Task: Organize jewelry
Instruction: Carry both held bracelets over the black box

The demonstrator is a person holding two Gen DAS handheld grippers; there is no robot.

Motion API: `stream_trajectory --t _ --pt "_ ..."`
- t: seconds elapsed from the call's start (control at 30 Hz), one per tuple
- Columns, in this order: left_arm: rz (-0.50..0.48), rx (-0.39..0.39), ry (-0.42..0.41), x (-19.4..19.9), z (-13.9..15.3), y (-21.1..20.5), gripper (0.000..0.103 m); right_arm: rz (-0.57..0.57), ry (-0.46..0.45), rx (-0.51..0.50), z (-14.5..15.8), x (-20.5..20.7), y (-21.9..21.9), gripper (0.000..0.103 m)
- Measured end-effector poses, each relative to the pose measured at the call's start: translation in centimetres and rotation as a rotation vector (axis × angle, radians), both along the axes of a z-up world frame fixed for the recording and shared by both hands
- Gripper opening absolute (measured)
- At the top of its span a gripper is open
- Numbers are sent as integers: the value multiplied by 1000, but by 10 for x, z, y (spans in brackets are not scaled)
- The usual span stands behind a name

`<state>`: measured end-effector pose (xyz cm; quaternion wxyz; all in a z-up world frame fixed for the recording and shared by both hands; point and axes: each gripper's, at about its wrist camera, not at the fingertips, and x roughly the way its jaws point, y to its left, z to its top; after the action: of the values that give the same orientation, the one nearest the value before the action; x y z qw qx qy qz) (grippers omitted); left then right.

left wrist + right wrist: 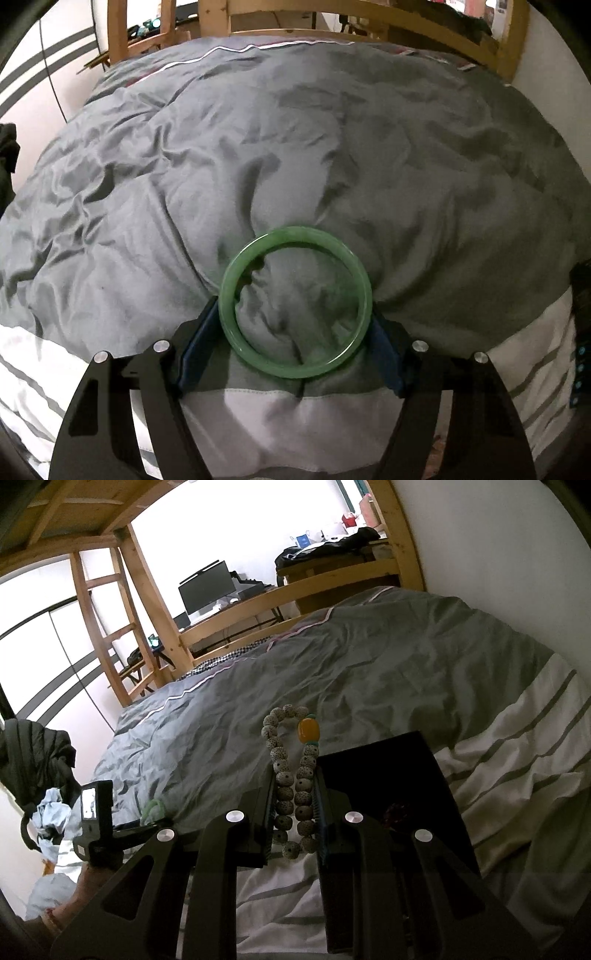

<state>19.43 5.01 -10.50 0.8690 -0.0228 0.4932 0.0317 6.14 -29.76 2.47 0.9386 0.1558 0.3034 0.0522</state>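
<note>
A green jade bangle [295,306] lies flat on the grey duvet [332,147]. My left gripper [293,310] stands open around it, with a blue pad close beside each side of the ring. My right gripper [295,775] is shut on a string of white speckled beads [284,794]. The loop of this bead bracelet sticks out past the fingertips and carries an orange bead [309,731]. A black box [388,768] lies on the bed just right of the right gripper, with a dark red bracelet [397,812] inside. In the right wrist view the bangle [153,808] shows at the lower left.
The near part of the bedding is white with grey stripes [517,731]. A wooden bunk frame and ladder [147,602] border the bed's far side, with a desk and monitor [207,587] behind. A dark jacket [37,753] hangs at the left. A person's hand [92,882] holds the left unit.
</note>
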Motion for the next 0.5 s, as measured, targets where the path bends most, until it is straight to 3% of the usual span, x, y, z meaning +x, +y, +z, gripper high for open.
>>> stream_trajectory --t 0.5 --pt "-168 -3 -172 -20 65 -59 72 -57 -16 -1 6 -5 -16 19"
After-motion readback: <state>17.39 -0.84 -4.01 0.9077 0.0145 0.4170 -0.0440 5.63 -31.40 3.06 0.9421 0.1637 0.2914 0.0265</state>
